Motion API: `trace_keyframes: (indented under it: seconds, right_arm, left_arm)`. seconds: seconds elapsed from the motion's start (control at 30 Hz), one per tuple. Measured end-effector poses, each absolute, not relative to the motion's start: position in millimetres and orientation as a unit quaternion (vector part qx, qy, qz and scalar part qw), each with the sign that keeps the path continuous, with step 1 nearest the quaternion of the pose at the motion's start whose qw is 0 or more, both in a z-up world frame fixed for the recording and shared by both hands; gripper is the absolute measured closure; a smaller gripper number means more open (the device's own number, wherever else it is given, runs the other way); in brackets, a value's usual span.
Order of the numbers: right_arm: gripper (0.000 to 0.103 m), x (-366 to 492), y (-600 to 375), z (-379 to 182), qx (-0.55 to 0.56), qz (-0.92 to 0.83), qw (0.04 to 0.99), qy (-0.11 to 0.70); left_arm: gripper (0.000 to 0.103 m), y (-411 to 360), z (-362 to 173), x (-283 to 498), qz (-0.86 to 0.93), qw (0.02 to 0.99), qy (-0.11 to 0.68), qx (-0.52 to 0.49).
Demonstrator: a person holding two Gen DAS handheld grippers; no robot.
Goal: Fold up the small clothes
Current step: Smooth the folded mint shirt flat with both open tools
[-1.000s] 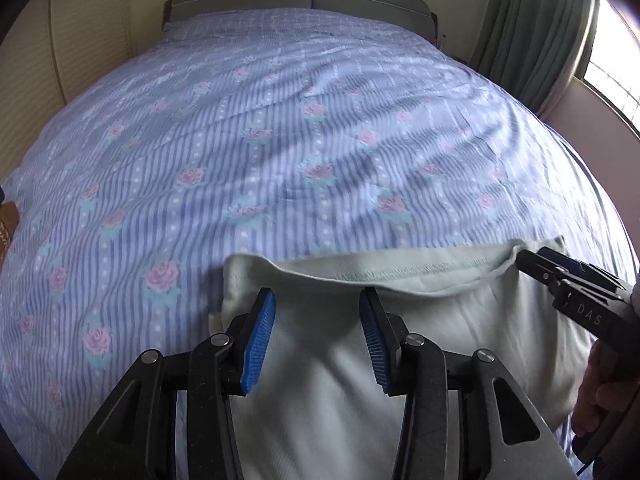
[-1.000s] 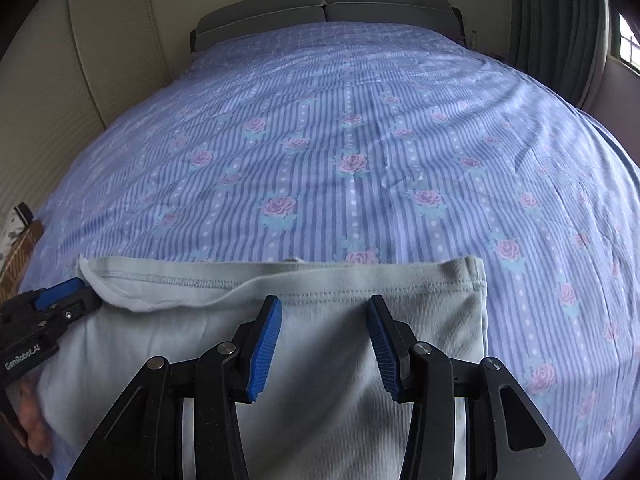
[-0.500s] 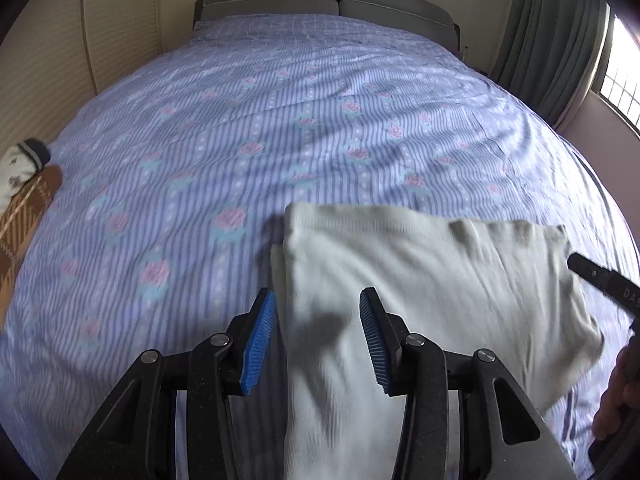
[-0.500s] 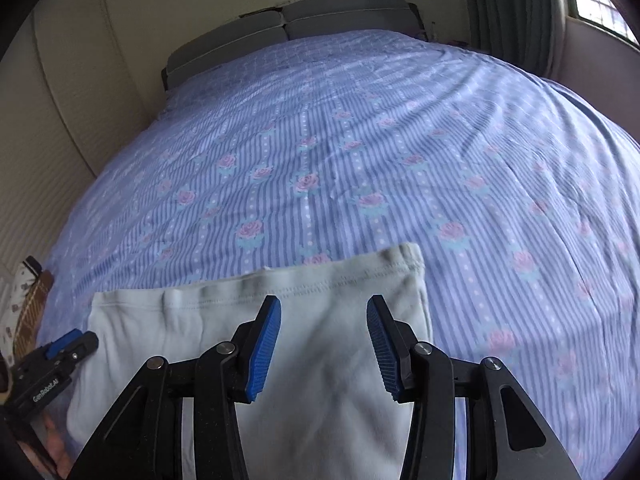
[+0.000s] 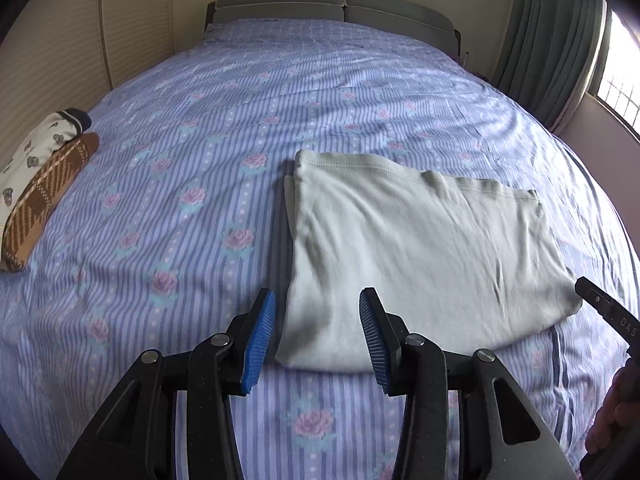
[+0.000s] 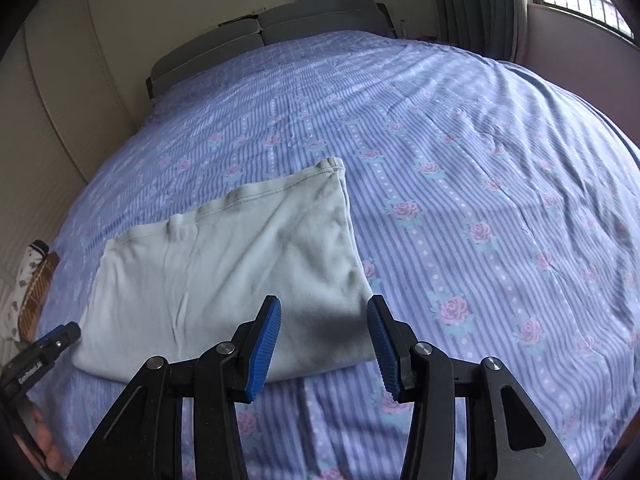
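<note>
Bedroom, wide bed under a blue striped rose-print sheet [image 5: 168, 208], grey headboard [image 5: 332, 4] at the far end, curtain [image 5: 560, 40] and window at right.

Left wrist view: left gripper [image 5: 318, 334] empty, jaws spread wide, poised just above the near left corner of the pale green garment [image 5: 420, 248]. Garment lying flat, folded to a rough rectangle, stitched hem along the far edge, a few soft creases. Tip of the right gripper [image 5: 608, 312] just beside the near right corner. Two folded patterned pieces [image 5: 40, 184] well apart at the left edge.

Right wrist view: right gripper [image 6: 324, 346] likewise wide open and holding nothing, over the garment's [image 6: 224, 276] near right corner.

Probably light, limp knit: no stiffness, likely to sag and slide on the sheet. Best pinched through all layers at the two near corners, lifted evenly, lest inner layers slip.
</note>
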State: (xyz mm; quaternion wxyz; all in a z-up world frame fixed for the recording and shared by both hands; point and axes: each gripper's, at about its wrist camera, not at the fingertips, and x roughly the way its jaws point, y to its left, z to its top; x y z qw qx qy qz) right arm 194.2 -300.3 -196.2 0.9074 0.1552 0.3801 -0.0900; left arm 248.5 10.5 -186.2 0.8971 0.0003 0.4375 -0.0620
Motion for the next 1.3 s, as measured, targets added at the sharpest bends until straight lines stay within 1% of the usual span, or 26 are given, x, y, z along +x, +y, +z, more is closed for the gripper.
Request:
trace_keyframes:
  seconds: [0.17,0.37,0.43,0.5,0.53,0.57,0.67,0.9,1.1,1.2,1.27,1.3]
  right_arm:
    - [0.057,184.4,-301.3,-206.4,0.15,-0.094,0.907,0.382]
    - [0.057,190.6,-305.7,-208.1,0.14,-0.105,0.911,0.374]
    - [0.057,195.3,-310.3,-211.2,0.14,-0.107,0.909,0.378]
    - [0.058,198.8,-314.3,-216.4,0.143,-0.106,0.904,0.388]
    - [0.069,200.4,-316.2,-219.3,0.144,-0.101,0.901,0.396]
    - [0.094,201.2,-317.4,-221.8,0.145,-0.095,0.898,0.403]
    - [0.096,195.3,-318.6,-221.4,0.146,-0.092,0.899,0.402]
    - [0.097,177.6,-319.4,-212.6,0.141,-0.093,0.901,0.4]
    - [0.095,187.3,-319.0,-220.5,0.125,-0.088,0.901,0.407]
    - [0.085,189.7,-321.1,-219.6,0.128,-0.089,0.901,0.405]
    - [0.069,186.1,-323.5,-216.8,0.136,-0.092,0.902,0.4]
    - [0.067,183.3,-324.0,-214.6,0.138,-0.095,0.903,0.396]
  left_arm:
    - [0.063,18.3,-199.3,241.2,-0.045,0.895,0.444,-0.009]
    - [0.074,24.1,-213.8,241.3,-0.042,0.893,0.447,-0.022]
    - [0.082,22.5,-216.2,241.6,-0.047,0.892,0.449,-0.023]
    - [0.087,20.9,-216.1,240.4,-0.049,0.892,0.448,-0.022]
    - [0.09,20.3,-215.3,238.7,-0.048,0.893,0.446,-0.021]
    - [0.091,20.4,-214.4,237.1,-0.046,0.894,0.445,-0.02]
    - [0.092,20.4,-213.1,230.1,-0.034,0.897,0.441,-0.01]
    - [0.092,22.9,-215.3,214.2,-0.031,0.892,0.451,-0.005]
    - [0.092,22.6,-220.4,217.3,-0.03,0.889,0.457,-0.004]
    - [0.092,21.7,-216.1,216.1,-0.029,0.89,0.456,-0.004]
    - [0.092,20.1,-210.2,213.6,-0.029,0.892,0.452,-0.001]
    - [0.09,18.3,-206.0,212.1,-0.03,0.893,0.448,0.002]
